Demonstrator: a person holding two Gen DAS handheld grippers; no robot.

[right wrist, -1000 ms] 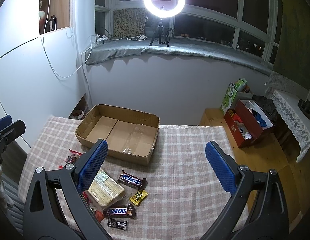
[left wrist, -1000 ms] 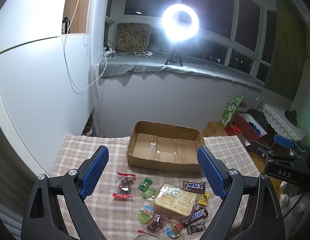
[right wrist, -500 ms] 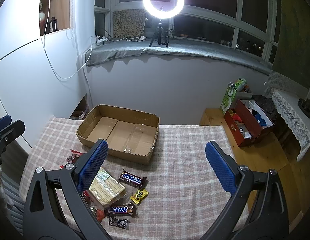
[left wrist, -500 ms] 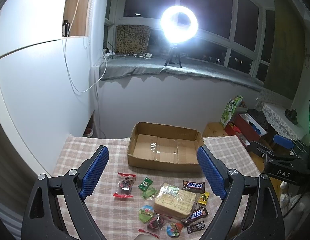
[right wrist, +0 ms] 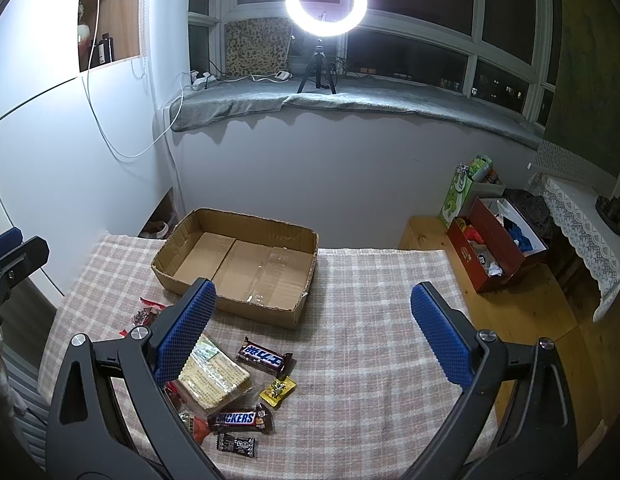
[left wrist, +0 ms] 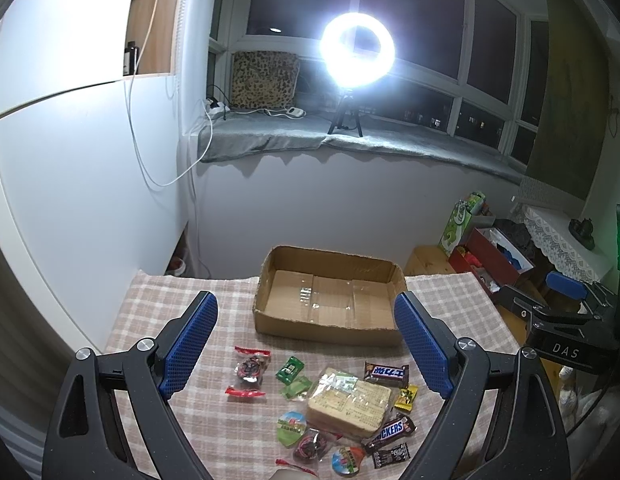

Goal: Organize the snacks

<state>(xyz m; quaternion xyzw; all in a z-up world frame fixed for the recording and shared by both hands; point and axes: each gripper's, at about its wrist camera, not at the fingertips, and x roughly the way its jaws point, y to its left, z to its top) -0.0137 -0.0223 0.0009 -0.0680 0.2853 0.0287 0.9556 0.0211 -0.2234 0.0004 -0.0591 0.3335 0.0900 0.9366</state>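
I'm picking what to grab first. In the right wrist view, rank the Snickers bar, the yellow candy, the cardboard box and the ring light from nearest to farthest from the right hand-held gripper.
From the right hand-held gripper:
1. Yellow candy, low on the cloth, left of centre; the Snickers bar just below it is too close to call.
2. Cardboard box, far half of the table, empty.
3. Ring light, on the windowsill.

Empty open cardboard box (left wrist: 328, 300) on checked cloth, loose wrapped snacks (left wrist: 350, 396) scattered just before it
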